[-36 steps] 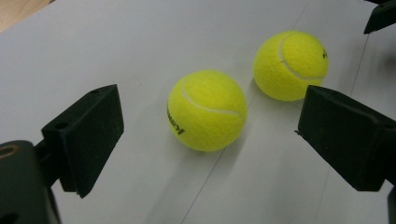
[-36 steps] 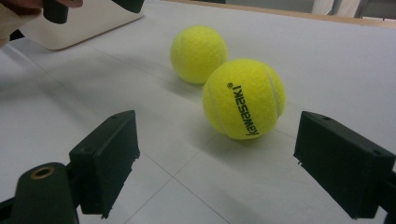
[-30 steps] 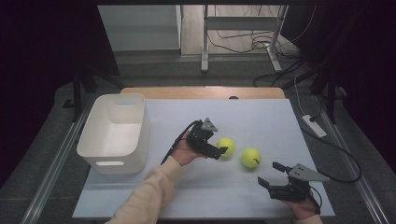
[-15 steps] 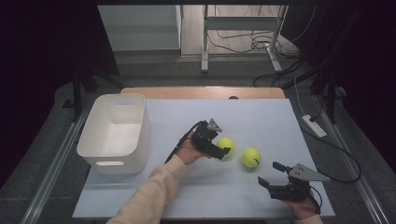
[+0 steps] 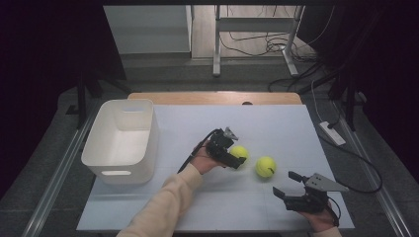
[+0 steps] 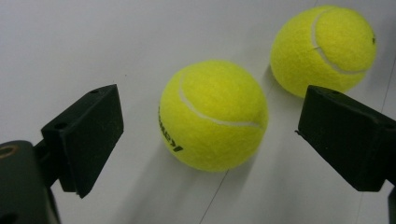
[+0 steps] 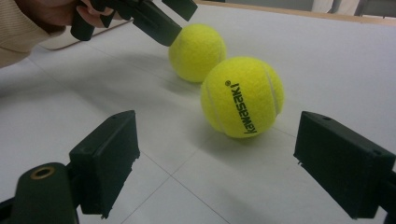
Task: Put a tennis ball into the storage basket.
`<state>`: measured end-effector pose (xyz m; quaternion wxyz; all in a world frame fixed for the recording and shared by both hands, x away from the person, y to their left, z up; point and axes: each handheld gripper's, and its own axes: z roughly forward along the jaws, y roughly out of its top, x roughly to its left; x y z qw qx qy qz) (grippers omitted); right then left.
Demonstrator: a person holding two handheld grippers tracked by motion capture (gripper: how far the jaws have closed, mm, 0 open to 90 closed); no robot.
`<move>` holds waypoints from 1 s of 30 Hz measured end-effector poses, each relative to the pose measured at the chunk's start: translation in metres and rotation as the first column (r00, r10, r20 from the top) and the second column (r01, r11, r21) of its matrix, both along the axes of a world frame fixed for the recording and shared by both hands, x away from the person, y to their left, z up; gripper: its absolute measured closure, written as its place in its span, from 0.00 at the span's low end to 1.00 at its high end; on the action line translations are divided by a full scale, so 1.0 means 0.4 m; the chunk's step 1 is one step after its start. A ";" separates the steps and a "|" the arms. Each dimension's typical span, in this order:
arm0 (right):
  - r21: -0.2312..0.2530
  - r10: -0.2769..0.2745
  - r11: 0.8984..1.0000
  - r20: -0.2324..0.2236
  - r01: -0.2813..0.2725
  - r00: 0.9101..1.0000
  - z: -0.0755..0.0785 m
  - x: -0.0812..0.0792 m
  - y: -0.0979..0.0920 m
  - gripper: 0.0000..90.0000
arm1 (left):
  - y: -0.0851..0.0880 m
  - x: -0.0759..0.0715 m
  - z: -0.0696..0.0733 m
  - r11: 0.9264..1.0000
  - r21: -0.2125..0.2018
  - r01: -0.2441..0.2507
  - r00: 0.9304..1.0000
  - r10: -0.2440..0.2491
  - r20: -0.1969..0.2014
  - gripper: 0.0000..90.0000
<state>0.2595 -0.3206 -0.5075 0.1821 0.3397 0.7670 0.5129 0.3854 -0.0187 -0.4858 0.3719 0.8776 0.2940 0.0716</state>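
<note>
Tennis ball (image 6: 212, 114) sits between the wide-open, empty left gripper (image 5: 236, 159) jaws, ready for grasping; right gripper (image 5: 292, 185), equally spread and empty, faces its neighbouring ball (image 5: 265, 166).

Lab test bay: white work table (image 5: 276, 123), dark surround, bare metal stand (image 5: 217, 44) and loose floor cables (image 5: 257, 44) at upper centre.

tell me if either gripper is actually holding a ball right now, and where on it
Nothing is held. The left gripper is open, its jaws on either side of the nearer tennis ball without touching it. The right gripper is open too, short of the second tennis ball.
</note>
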 end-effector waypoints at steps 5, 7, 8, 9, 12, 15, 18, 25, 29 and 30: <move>0.001 -0.001 1.000 -0.001 0.001 1.000 0.000 0.000 -0.001 0.15 | -0.012 0.007 -0.010 1.000 0.011 0.008 1.000 -0.008 -0.009 0.09; -0.001 0.000 1.000 -0.002 0.000 1.000 0.000 0.000 -0.002 0.15 | -0.015 0.008 -0.012 1.000 0.010 0.008 1.000 -0.008 -0.011 0.09; -0.001 0.000 1.000 -0.002 0.000 1.000 0.000 0.000 -0.002 0.15 | -0.016 0.009 -0.013 1.000 0.013 0.010 1.000 -0.010 -0.014 0.09; -0.002 0.001 1.000 -0.001 -0.001 1.000 0.000 0.001 -0.002 0.15 | -0.019 0.010 -0.015 1.000 0.015 0.008 1.000 -0.008 -0.017 0.09; -0.003 0.000 1.000 0.001 0.000 1.000 -0.001 0.000 0.000 0.15 | -0.023 0.014 -0.021 1.000 0.016 0.011 1.000 -0.010 -0.024 0.09; -0.002 -0.001 1.000 -0.001 0.001 1.000 -0.001 0.000 -0.001 0.15 | -0.028 0.018 -0.030 0.999 0.029 0.013 1.000 -0.012 -0.028 0.11; -0.001 -0.001 1.000 -0.002 0.001 1.000 -0.001 0.000 -0.001 0.15 | -0.029 0.022 -0.038 0.999 0.031 0.018 0.999 -0.016 -0.046 0.17; 0.000 -0.003 1.000 -0.002 0.003 1.000 -0.001 -0.001 -0.003 0.15 | -0.025 0.025 -0.042 0.999 0.026 0.028 0.998 -0.027 -0.051 0.30; 0.002 -0.005 1.000 -0.001 0.005 1.000 -0.001 -0.001 -0.003 0.15 | -0.025 0.024 -0.041 0.999 0.025 0.025 0.999 -0.024 -0.047 0.31; 0.001 -0.004 1.000 -0.002 0.004 1.000 -0.001 -0.001 -0.003 0.15 | -0.025 0.023 -0.040 1.000 0.020 0.019 0.999 -0.018 -0.046 0.31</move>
